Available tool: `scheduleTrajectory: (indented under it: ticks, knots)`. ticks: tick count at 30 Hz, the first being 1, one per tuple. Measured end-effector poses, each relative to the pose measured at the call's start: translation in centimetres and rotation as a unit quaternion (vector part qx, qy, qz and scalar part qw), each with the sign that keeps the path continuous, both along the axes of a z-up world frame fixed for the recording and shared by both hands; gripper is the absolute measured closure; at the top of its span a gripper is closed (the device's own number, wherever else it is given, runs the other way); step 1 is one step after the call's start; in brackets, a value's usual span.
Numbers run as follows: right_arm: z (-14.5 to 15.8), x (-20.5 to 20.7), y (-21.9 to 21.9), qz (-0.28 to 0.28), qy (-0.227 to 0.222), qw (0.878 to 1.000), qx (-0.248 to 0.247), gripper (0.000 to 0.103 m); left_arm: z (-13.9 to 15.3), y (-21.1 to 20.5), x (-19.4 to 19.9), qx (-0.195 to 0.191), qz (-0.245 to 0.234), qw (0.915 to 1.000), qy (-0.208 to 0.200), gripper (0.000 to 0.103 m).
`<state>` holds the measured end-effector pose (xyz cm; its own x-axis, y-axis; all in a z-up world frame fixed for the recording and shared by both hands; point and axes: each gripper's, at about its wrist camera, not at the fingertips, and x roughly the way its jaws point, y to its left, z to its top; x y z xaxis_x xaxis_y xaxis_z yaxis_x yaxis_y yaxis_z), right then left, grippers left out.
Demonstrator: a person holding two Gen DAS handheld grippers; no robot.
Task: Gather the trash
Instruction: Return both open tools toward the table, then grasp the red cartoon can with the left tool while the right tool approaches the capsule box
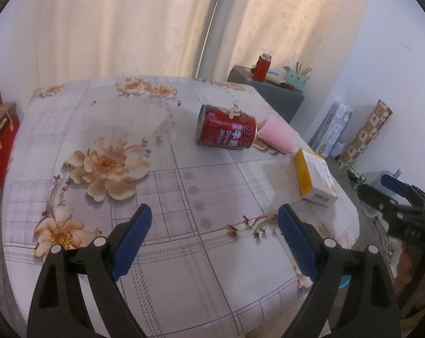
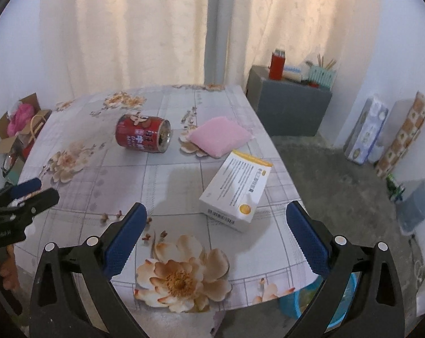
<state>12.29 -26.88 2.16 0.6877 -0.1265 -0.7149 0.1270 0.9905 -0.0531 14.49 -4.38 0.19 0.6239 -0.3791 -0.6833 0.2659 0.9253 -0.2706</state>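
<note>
- Red and lying on its side, the can (image 2: 143,136) sits left of centre in our right wrist view, on the floral tablecloth (image 2: 167,186).
- Just right of it we see the pink packet (image 2: 221,138), flat on the cloth; in the left wrist view the 2 look close to touching, though we cannot tell.
- The white and yellow box (image 2: 236,187) lies below the packet, near the table's right edge.
- Our right gripper (image 2: 216,219) has its jaws wide apart with nothing between them.
- Our left gripper (image 1: 214,221) is likewise spread over bare cloth.
- A blue basin (image 2: 345,290) shows at lower right, under the table edge.
</note>
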Motion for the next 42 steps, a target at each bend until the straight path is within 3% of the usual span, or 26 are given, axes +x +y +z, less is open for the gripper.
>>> scheduleTrajectory:
  ticks: [7, 10, 12, 16, 21, 26, 29, 34, 37, 42]
  knots:
    - [-2.8, 5.9, -5.3, -0.067, 0.05, 0.99, 0.109, 0.008, -1.3, -0.4, 0.2, -0.004, -0.004, 0.9998, 0.02, 0.014]
    - [-4.7, 8.1, -6.9, -0.09, 0.083, 0.982, 0.146, 0.008, -0.7, -0.4, 0.4, 0.007, -0.011, 0.9999, 0.005, 0.014]
    - [-5.2, 8.6, -7.3, -0.099, 0.088, 0.978, 0.159, 0.008, 0.6, -0.7, 1.1, 0.04, -0.03, 0.9983, -0.031, 0.014]
    - [-5.6, 8.8, -7.3, -0.092, 0.095, 0.977, 0.167, 0.008, 2.9, -1.6, 3.4, 0.094, -0.09, 0.9866, -0.098, 0.011]
    - [-5.7, 8.6, -7.4, -0.09, 0.099, 0.977, 0.167, 0.008, 3.9, -3.6, 8.5, 0.104, -0.168, 0.9718, -0.129, 0.01]
    - [-6.3, 8.9, -7.4, -0.077, 0.113, 0.976, 0.169, 0.008, 3.1, -6.2, 13.7, 0.063, -0.243, 0.9649, -0.077, 0.007]
    - [-6.5, 9.1, -7.3, -0.064, 0.118, 0.978, 0.159, 0.008, 1.2, -8.6, 16.3, 0.097, -0.282, 0.9536, -0.039, 0.007]
    - [-7.1, 9.4, -7.4, -0.05, 0.129, 0.977, 0.159, 0.008, -0.4, -10.7, 17.9, 0.171, -0.33, 0.9266, -0.059, 0.006]
    - [-7.4, 9.4, -7.6, -0.045, 0.134, 0.976, 0.164, 0.008, -1.7, -11.5, 19.2, 0.193, -0.359, 0.9123, -0.034, 0.006]
    - [-7.9, 9.6, -8.0, -0.04, 0.135, 0.972, 0.19, 0.008, -4.0, -12.3, 20.9, 0.217, -0.375, 0.9014, 0.007, 0.006]
